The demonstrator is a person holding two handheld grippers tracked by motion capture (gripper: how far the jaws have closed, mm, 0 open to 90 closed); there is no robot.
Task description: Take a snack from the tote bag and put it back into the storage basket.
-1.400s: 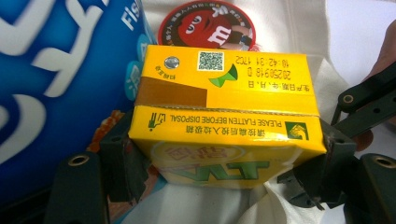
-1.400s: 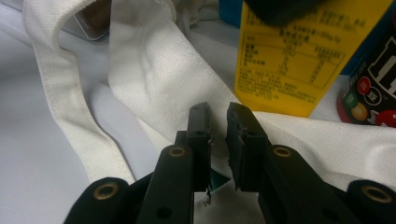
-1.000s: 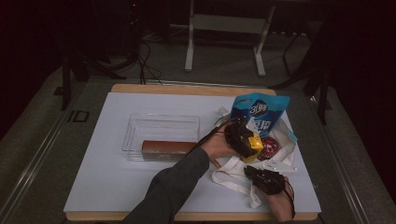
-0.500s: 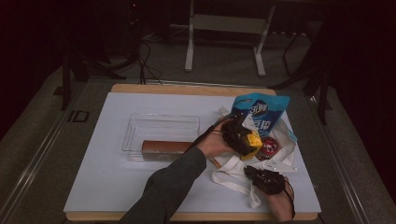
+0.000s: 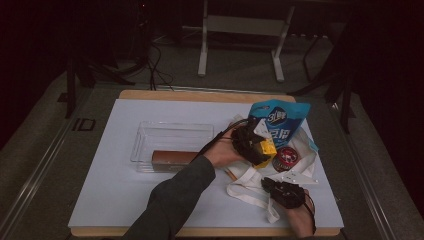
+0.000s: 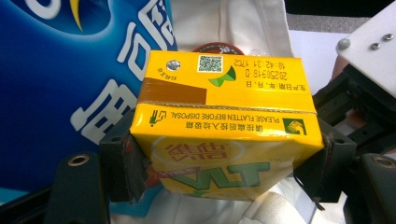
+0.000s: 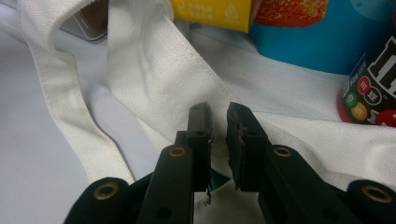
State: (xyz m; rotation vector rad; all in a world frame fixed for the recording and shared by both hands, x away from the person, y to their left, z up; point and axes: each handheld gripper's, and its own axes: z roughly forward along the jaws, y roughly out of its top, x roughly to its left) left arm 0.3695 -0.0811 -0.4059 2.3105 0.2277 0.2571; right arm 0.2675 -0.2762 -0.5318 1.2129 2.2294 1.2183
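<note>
Over the white tote bag [image 5: 295, 165] on the right side of the table, the left gripper [image 5: 260, 145] is clamped on a yellow VLT drink carton [image 6: 224, 135], jaws squeezing both sides, and it's lifted a bit compared to a second ago, so the carton now hangs clear of the bag beside the blue snack pouch [image 5: 280, 122]. Looks like unpacking, probably headed for the clear tray [image 5: 172, 137] with the brown bar [image 5: 172, 157]. Right gripper [image 7: 218, 122] hasn't budged, jaws nearly closed over the bag fabric near the strap [image 7: 154, 70], though whether it really pinches cloth I can't tell. M&M's tub [image 7: 371, 93] sits just beside.
</note>
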